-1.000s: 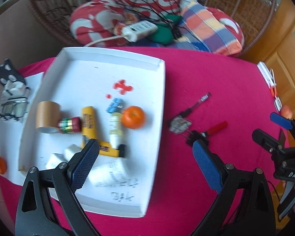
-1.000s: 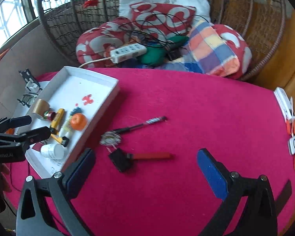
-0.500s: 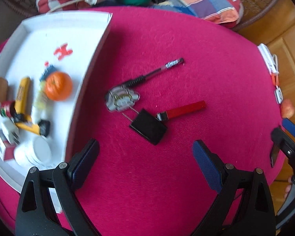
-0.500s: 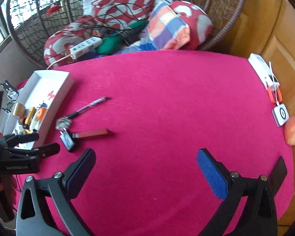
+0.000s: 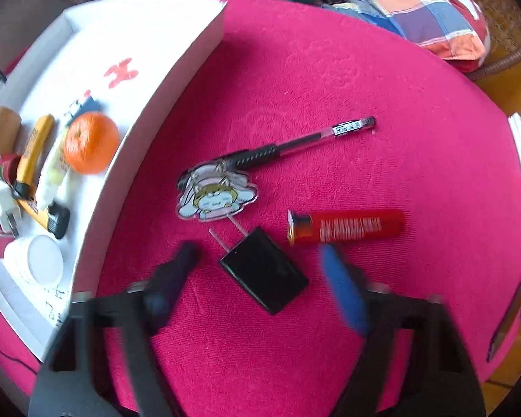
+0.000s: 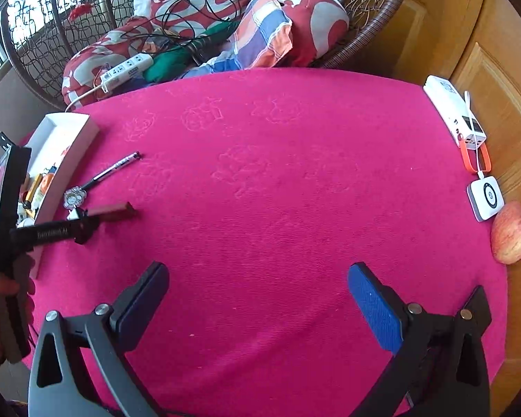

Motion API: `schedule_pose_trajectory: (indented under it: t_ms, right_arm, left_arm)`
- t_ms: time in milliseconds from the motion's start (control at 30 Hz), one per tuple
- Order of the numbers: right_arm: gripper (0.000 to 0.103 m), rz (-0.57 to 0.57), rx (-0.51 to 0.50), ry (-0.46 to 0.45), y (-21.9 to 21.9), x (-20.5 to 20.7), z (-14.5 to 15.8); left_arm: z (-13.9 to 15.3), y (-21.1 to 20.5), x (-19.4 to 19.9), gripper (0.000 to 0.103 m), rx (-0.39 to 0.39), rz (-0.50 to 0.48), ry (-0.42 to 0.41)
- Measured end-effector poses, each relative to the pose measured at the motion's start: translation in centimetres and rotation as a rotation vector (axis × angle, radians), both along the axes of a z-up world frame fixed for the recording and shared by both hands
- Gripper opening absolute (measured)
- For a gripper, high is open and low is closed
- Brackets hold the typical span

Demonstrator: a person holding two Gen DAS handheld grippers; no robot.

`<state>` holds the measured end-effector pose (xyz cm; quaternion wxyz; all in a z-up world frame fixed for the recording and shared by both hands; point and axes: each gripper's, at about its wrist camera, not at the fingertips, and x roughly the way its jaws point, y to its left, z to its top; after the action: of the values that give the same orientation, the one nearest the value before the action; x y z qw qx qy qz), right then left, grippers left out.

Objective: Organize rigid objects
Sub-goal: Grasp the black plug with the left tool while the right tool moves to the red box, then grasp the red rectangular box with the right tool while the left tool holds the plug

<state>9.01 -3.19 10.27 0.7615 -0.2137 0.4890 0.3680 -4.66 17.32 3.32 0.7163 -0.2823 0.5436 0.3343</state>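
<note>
- Black charger plug (image 5: 264, 275) lies flat on the pink cloth (image 5: 330, 80), just right of the white tray (image 5: 177, 66), prongs pointing up-left twd the cartoon charm (image 5: 216, 194)
- Left gripper (image 5: 262, 278) sits right over it, jaws apart, one finger each side of the block; blurred, not touching yet as far as I can tell
- Right gripper (image 6: 258, 299) hangs over bare cloth, jaws wide apart, holding nothing, well away from the loose items
- Handling, my guess: plug is a small rigid block, light, glossy sides so a bit slippery; take it across the two long flat faces at mid-body, not by the thin prongs, which could bend or let it pivot
- It lies diagonal to the fingers, so may twist when squeezed unless wrist turns to square up w/ it
- Red lighter (image 5: 345, 226) just beside it on the right; pen (image 5: 305, 142) farther back, tip under/near the charm. Both stiff & light; pen is round, likely to roll
- Charm is thin & flat, prob hardest to lift off the pile
- Tray already holds an orange (image 5: 91, 142), tubes, a jar; free space at its far end
</note>
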Motion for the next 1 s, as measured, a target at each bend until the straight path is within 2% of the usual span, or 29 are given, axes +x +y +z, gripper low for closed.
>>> schedule_pose_trajectory:
  t_ms: [100,200,300,467,567,633,667,700,767,833,867,900,1000]
  right_arm:
    - [0.103,0.073,0.068,0.020,0.8,0.2,0.4]
    - [0.103,0.211,0.130,0.043,3.1,-0.7,0.7]
    - [0.103,0.400,0.139,0.043,7.1,-2.8,0.6]
    - [0.103,0.667,0.021,-0.037,13.8,-6.8,-1.6]
    - [0.101,0.774,-0.051,-0.016,16.1,-8.3,-3.9]
    - [0.089,0.816,-0.097,-0.025,17.5,-9.1,-5.3]
    - [0.080,0.834,-0.121,-0.016,18.0,-9.4,-6.0]
    - [0.064,0.842,-0.141,0.009,18.5,-9.5,-6.6]
    - [0.052,0.848,-0.169,0.025,19.0,-9.6,-7.4]
    - [0.046,0.882,-0.184,-0.022,19.0,-10.4,-7.4]
    - [0.035,0.900,-0.183,-0.015,18.9,-10.6,-7.3]
    - [0.015,0.909,-0.183,0.000,18.7,-10.8,-7.2]
    - [0.015,0.881,-0.154,0.045,17.6,-10.9,-6.4]
  left_arm:
    - [0.2,-0.1,-0.8,0.036,-0.030,0.001,-0.038]
    - [0.2,0.0,-3.0,0.034,-0.068,0.024,-0.071]
    - [0.7,-0.5,-5.1,0.034,-0.090,0.042,-0.104]
    - [2.7,-1.5,-8.5,0.034,-0.096,0.084,-0.166]
    - [4.1,-2.0,-10.9,0.034,-0.087,0.126,-0.200]
    - [4.8,-2.1,-12.1,0.034,-0.086,0.156,-0.215]
    - [5.0,-2.2,-12.9,0.034,-0.082,0.175,-0.220]
    - [5.2,-2.1,-13.4,0.034,-0.079,0.187,-0.223]
    - [5.5,-2.2,-14.4,0.034,-0.069,0.209,-0.226]
    - [5.8,-2.2,-15.1,0.034,-0.060,0.219,-0.230]
    - [6.0,-2.0,-15.1,0.034,-0.057,0.221,-0.235]
    - [6.3,-2.0,-15.5,0.034,-0.055,0.220,-0.239]
    - [7.4,-1.7,-15.3,0.034,-0.029,0.202,-0.257]
